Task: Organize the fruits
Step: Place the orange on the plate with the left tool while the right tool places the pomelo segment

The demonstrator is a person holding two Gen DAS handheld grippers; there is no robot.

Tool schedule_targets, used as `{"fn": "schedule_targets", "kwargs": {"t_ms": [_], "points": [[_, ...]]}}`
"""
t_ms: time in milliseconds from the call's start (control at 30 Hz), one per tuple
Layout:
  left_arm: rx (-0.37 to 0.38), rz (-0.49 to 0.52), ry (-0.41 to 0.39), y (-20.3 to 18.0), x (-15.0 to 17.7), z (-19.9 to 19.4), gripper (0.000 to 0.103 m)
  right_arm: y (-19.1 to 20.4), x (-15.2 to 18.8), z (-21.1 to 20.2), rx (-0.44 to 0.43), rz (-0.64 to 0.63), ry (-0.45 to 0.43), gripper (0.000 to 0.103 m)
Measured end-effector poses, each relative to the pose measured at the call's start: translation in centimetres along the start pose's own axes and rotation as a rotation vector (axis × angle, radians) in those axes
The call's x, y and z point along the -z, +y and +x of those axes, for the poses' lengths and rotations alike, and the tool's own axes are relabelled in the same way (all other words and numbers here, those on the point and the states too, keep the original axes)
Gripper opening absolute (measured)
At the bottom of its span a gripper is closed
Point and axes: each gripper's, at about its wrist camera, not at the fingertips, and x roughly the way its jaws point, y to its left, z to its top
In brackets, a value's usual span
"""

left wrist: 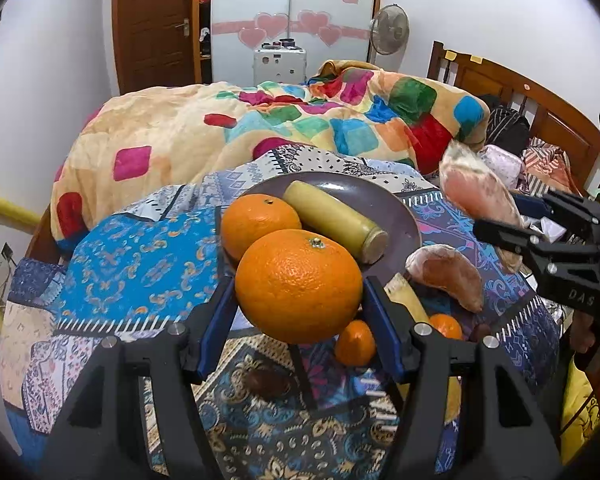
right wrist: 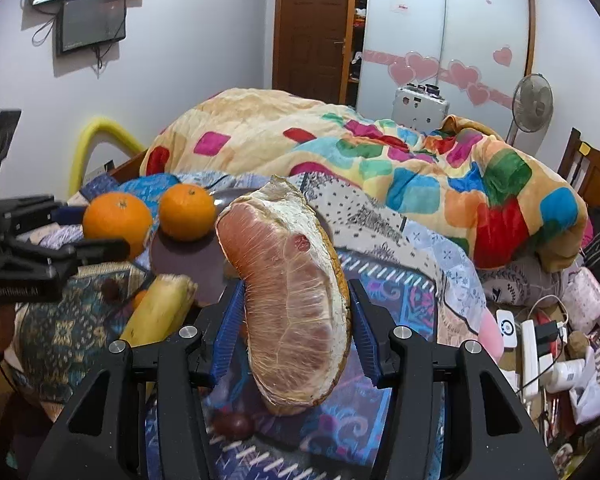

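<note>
Left wrist view: a large round orange [left wrist: 298, 286] with a green stem button sits clamped between the blue-padded fingers of the left gripper [left wrist: 298, 300], lifted clear of the cloth below. Just beyond the fingertips lies a dark purple round plate [left wrist: 404, 216], bearing a second, smaller orange [left wrist: 259, 220] and a peeled pale-yellow banana piece [left wrist: 334, 220] lying side by side. Right of the gripper, a pink pomelo segment [left wrist: 446, 278] rests on the patterned blue patchwork bedspread [left wrist: 139, 276] beside the plate's rim. Below the held orange, two small tangerines [left wrist: 356, 342] and an unpeeled banana end [left wrist: 406, 298] lie near the right finger. At far right, the black right gripper [left wrist: 512, 232] holds another pomelo piece aloft.

Right wrist view: a large peeled pink pomelo wedge [right wrist: 293, 304] with white pith stands upright, gripped between the blue pads of the right gripper [right wrist: 295, 332]. Under its fingertips a small dark reddish-brown fruit [right wrist: 233, 424] lies on the bedspread. Left of the fingers, a yellow banana [right wrist: 159, 310] rests against the plate [right wrist: 191, 260]. Farther left, the left gripper [right wrist: 99, 248] carries its orange [right wrist: 117, 220]. Beyond both tools, a cream blanket with coloured squares [right wrist: 340, 148] covers the bed.
</note>
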Motion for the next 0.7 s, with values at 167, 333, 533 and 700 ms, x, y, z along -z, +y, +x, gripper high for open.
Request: {"fn": "schedule_targets", "kwargs": {"t_ms": [167,333,533,700], "points": [[0.015,0.004,0.016,-0.5,-0.6,1.5,0.063,-0.4,-1.2,1.0,0.002,0.013,-0.014,0.048],[0.009,0.008,0.027,-0.5,-1.4,3.1,0.063,-0.7,-2.3,2.6,0.005,0.020,-0.009,0.048],[0.007,0.023,0.014,-0.7,-2.2,3.5,0.063,-1.1,-3.0,4.7,-0.005,0.036,0.022,0.048],[-0.001,0.053,0.019,-1.2,-2.5,4.1,0.063,-1.3,-3.4,6.2,-0.011,0.057,0.051,0.048]]}}
